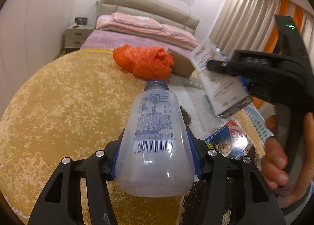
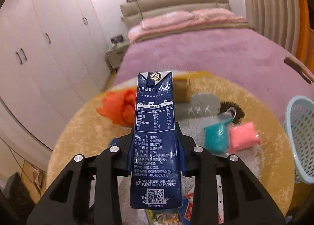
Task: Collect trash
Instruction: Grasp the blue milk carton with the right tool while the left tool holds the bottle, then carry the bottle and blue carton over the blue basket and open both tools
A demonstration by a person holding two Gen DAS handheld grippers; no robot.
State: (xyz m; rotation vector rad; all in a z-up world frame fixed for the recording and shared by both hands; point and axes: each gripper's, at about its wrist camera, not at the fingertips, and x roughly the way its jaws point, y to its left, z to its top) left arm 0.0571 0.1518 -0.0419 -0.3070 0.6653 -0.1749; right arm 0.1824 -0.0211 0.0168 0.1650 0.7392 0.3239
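The left hand-held gripper was clamped on a clear plastic bottle, its blue pads pressing the bottle's lower sides, so that the bottle pointed cap-first away from the camera, above the round yellow rug. The bottle looked empty, with a printed label and a barcode facing up.

The right hand-held gripper was clamped on a dark blue milk carton, which stood upright between the pads with its folded top farthest from the camera and its printed panel towards it. In the left wrist view the same carton appeared blurred and tilted, held to the right of the bottle, with a hand wrapped round the gripper's handle.

On the rug beyond the bottle's cap lay a crumpled orange plastic bag, and just beside that bag, on its right, a brown cardboard box. To the right of the carton, on the rug's grey and white patch, lay a teal packet and a pink packet touching each other, with something clear and blurred at their far end. A light blue perforated basket stood at the rug's right edge, near the pink packet. A colourful printed wrapper lay on the rug below the carton, between the bottle and the basket. Behind the rug was a bed with a purple cover and folded pink bedding.
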